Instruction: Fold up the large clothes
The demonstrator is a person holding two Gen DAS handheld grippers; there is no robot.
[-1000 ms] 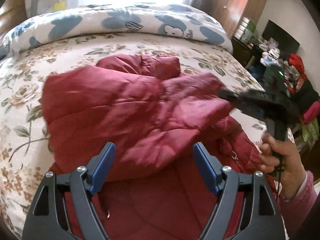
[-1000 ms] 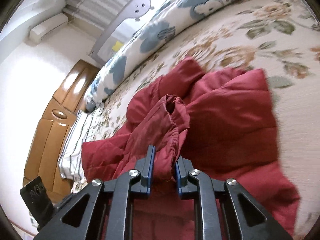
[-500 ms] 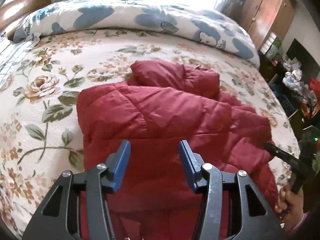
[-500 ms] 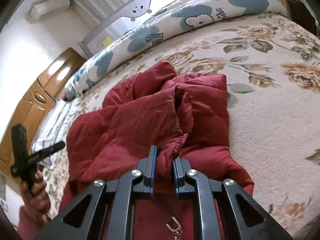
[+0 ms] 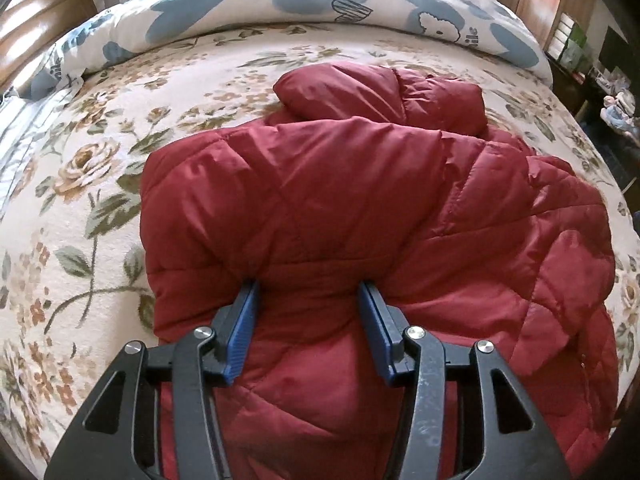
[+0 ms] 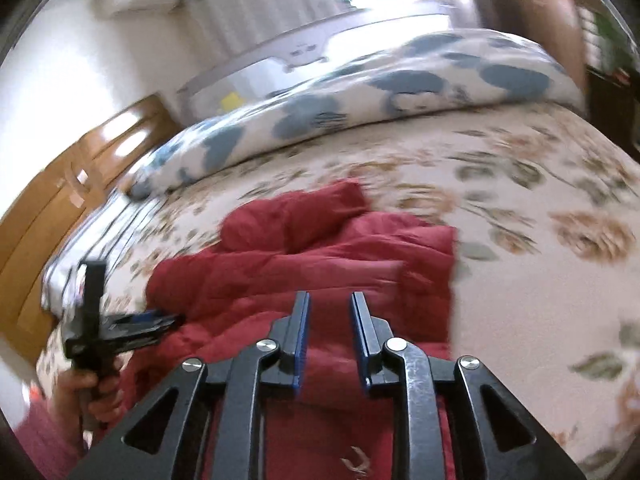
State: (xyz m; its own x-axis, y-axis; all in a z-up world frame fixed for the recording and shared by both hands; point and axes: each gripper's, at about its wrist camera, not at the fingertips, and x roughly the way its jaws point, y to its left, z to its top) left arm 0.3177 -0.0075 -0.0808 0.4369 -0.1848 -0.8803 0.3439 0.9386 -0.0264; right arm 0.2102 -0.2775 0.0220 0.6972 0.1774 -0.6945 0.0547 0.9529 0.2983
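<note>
A floral bedspread point(image 5: 100, 168) covers the bed, with a blue-and-white duvet point(image 5: 320, 4) rolled at 12 o'clock. The red quilted jacket point(image 5: 360, 208) lies bunched at centre. The left gripper point(image 5: 308, 294) presses released fingers into its near fold. The right gripper point(image 6: 330, 300), blurred, hovers released above it.

The left gripper point(image 5: 308, 294) is held with its blue-padded fingers point(image 5: 241, 330) spread wide, their tips pressed into the red jacket point(image 5: 360, 200). The right gripper point(image 6: 329, 304) is held above the jacket, its fingers parted around nothing. The left hand point(image 6: 94, 394) is wrapped around its handle.
</note>
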